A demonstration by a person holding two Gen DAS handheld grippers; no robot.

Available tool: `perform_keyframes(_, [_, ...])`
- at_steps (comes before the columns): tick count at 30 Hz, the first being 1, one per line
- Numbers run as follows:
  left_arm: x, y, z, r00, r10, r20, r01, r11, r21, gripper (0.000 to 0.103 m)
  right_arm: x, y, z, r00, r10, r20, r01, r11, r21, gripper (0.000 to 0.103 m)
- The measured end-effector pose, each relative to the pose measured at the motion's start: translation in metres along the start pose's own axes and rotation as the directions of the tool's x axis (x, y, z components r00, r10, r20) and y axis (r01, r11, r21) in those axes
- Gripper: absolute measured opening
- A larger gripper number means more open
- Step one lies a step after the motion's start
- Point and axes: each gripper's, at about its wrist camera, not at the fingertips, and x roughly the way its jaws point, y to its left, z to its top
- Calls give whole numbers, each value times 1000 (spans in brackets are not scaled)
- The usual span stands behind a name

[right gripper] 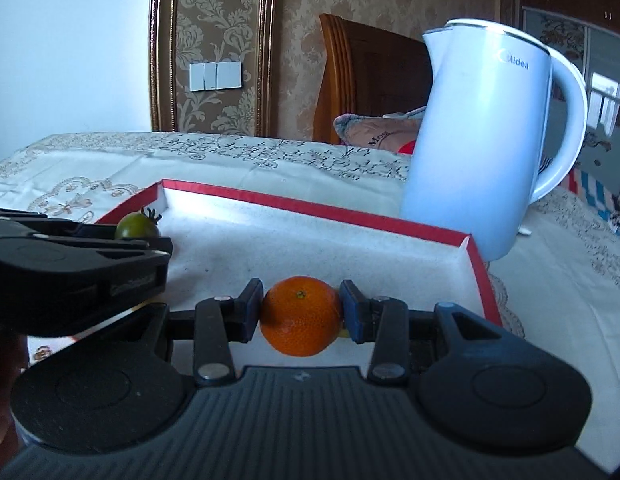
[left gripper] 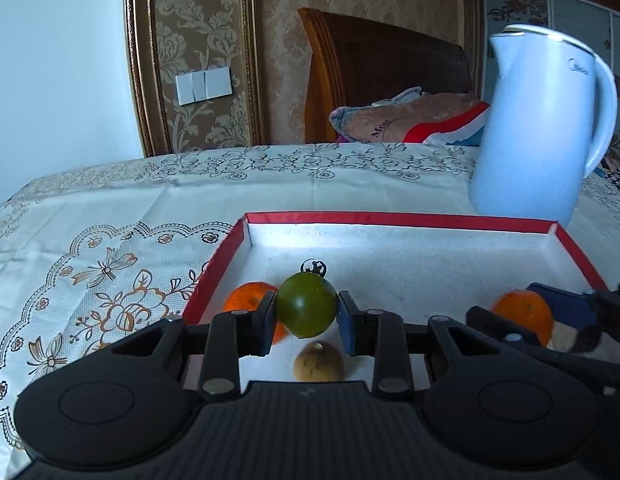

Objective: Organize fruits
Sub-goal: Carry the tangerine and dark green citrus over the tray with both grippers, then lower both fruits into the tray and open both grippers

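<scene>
1. Left wrist view: left gripper [left gripper: 307, 312] pinches a green tomato [left gripper: 307, 305] above the red-rimmed box [left gripper: 389, 218].
2. On the box floor: an orange fruit [left gripper: 250, 298] behind the left finger, a brown fruit [left gripper: 318, 362] below the tomato.
3. Right gripper [right gripper: 302, 314] clamps an orange [right gripper: 301, 315] over the box's near right corner.
4. White kettle [right gripper: 481, 140] stands on the tablecloth [left gripper: 110, 208] just behind the box.

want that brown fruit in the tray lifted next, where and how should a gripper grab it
Grip the brown fruit across its wide middle, coming from above. It is small and egg-shaped, its narrow end pointing up. It lies on the tray floor just under the left gripper, which holds the green tomato, so a level approach looks blocked.
</scene>
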Motion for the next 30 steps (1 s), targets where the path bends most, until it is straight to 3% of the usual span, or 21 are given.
perform_keyframes(11, [25, 4, 15, 998, 54, 41, -54, 998, 11, 31, 23, -11, 19, 993, -114, 32, 113, 993, 18, 40])
perform_keyframes(21, [34, 3, 13, 998, 46, 41, -47, 999, 14, 31, 43, -21, 32, 991, -135, 12, 134, 990, 36, 40])
perform_keyframes(30, [29, 9, 12, 999, 15, 47, -14, 999, -38, 31, 46, -36, 37, 986, -168, -5, 167, 981, 99, 39])
